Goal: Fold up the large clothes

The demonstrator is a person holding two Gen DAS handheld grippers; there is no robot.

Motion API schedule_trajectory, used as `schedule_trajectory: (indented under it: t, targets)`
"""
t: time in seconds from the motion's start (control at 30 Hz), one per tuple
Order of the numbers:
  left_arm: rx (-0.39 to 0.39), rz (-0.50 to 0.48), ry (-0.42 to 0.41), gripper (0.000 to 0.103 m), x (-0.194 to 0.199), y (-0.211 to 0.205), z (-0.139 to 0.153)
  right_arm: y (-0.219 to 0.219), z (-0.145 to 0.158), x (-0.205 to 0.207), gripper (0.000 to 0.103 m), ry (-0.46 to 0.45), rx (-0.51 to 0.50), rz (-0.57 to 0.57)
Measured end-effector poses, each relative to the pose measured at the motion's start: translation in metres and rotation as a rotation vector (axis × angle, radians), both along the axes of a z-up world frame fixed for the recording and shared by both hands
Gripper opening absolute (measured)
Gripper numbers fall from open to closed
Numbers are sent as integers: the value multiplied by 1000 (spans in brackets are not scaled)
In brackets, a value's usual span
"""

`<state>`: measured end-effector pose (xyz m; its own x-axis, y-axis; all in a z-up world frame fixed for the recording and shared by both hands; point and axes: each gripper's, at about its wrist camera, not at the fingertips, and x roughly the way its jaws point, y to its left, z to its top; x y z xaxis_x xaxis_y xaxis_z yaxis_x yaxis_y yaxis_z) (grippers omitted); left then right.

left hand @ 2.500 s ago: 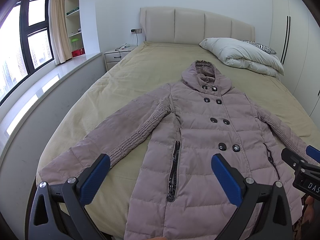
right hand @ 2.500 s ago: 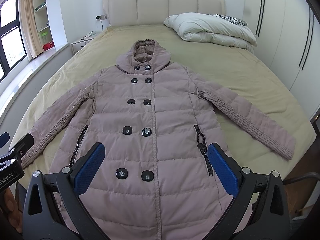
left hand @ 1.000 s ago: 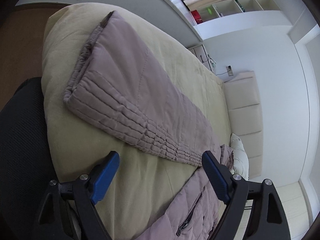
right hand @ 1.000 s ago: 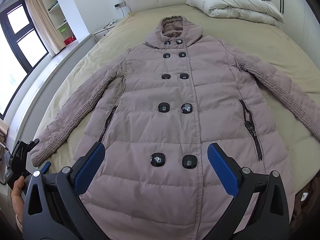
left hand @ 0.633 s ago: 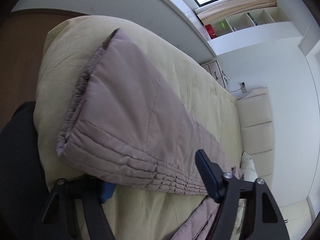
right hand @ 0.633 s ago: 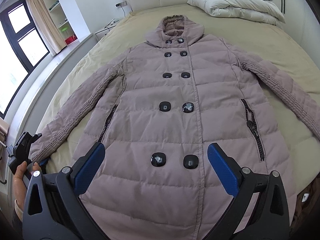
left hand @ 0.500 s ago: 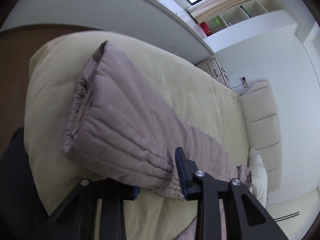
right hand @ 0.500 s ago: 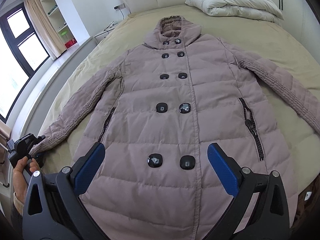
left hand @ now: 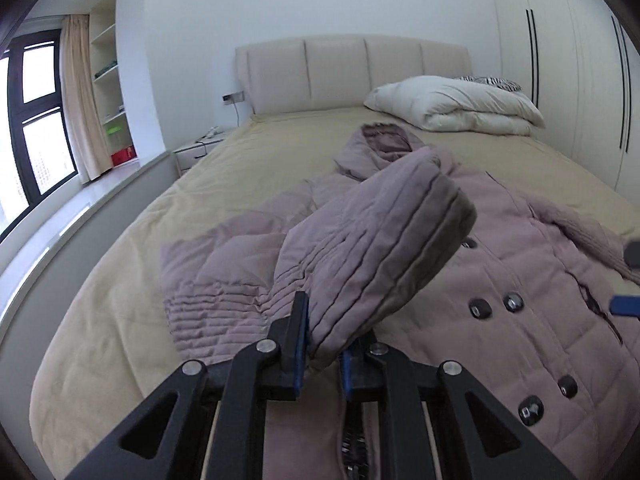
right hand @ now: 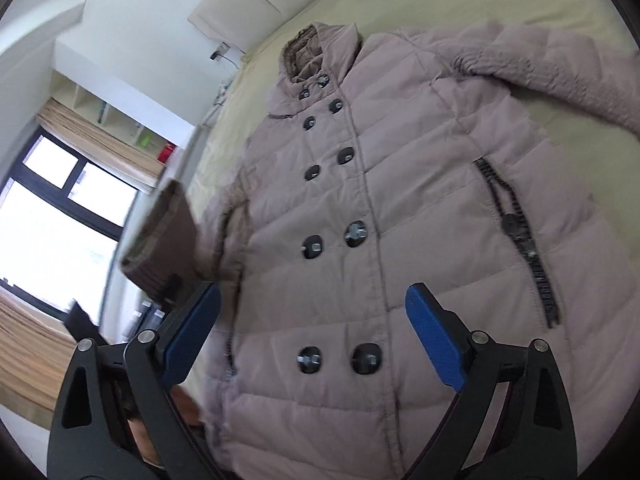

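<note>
A mauve quilted coat point(right hand: 400, 208) with dark buttons lies face up on the bed, hood toward the headboard. My left gripper point(left hand: 322, 344) is shut on the cuff of the coat's left sleeve point(left hand: 380, 240) and holds it lifted above the coat's front. The lifted cuff point(right hand: 160, 236) also shows at the left of the right wrist view. My right gripper point(right hand: 312, 328) is open and empty above the coat's lower front. The other sleeve point(right hand: 560, 72) lies stretched out to the right.
The bed point(left hand: 120, 280) has a tan cover and a cream headboard point(left hand: 352, 72). A folded white duvet point(left hand: 452, 104) lies at its head. A window and shelves stand on the left, wardrobes point(left hand: 560, 80) on the right, a nightstand point(left hand: 196, 152) beside the bed.
My left gripper closed on the sleeve cuff at the bed's edge and lifted it in over the coat. My right gripper tilted and moved closer over the coat, still open.
</note>
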<state>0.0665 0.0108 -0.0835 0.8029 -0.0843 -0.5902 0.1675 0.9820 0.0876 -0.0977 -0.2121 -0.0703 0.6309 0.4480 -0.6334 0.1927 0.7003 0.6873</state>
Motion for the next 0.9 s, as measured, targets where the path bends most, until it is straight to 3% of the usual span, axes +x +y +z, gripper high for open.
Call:
schedule_trajectory:
  t: [0.13,0.2,0.37,0.5,0.6,0.67,0.73,0.83,0.9]
  targets:
    - [41,-36,7,14,-24,-9,-13,6,-24,36,91,28,254,104]
    - [63,-48,-1,14,-24,-14,-14,21,-37,54,91,74,327,139]
    - [104,-50,-16,15,-33,-33,-23,65,-37,88,80,77,396,238]
    - [110,-62,-14,15,-35,-35,-27,85,-27,110,79,79,410,284]
    - [95,-74,-14,15,-36,-38,-28,95,-30,131,62,103,396,314]
    - [89,-69,-14,15,-35,-37,-28,100,-36,143,33,126,392,332]
    - [70,-56,-4,15,-32,-33,-28,105,-41,151,22,138,374,341]
    - [25,-28,-18,30,-31,-25,-24,115,-25,155,18,99,318,370]
    - [-28,26,-31,59,-29,-17,-18,119,5,160,17,25,292,380]
